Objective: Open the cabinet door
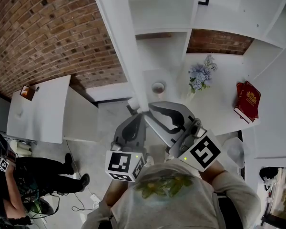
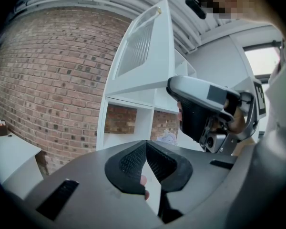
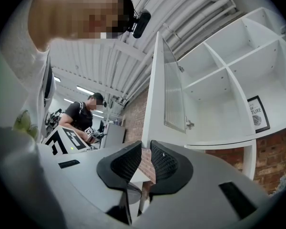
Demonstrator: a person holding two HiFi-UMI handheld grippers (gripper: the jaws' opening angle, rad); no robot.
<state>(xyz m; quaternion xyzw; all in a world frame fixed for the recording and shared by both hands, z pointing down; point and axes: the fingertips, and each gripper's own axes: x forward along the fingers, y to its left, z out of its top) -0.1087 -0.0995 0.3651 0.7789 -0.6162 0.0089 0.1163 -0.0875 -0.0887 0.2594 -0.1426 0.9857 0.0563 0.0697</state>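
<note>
Head view, looking steeply down: the cabinet door (image 1: 119, 42) stands swung well out from the white cabinet (image 1: 162, 13) and shows as a long pale strip seen edge-on. Bare shelves are open to the room behind it. A bunch of flowers (image 1: 200, 75) and a red book (image 1: 248, 101) sit on the ledge below, well clear of the door's path.

I hold both tools at the door's lower corner. My left gripper (image 2: 144, 144) has its jaws pressed together at the tips. A white sliver shows in the gap behind the tips, and I cannot say what it is. My right gripper (image 3: 146, 149) has its jaws parted by a narrow slot. Only brick wall (image 3: 145, 168) shows through that slot, so I judge it empty, with the door's bottom edge just beyond its tips.

By my reading the job is done or all but done, since the door is wide open and the inside is on view. What may be left is a last nudge wider, then drawing both tools back from the corner.
</note>
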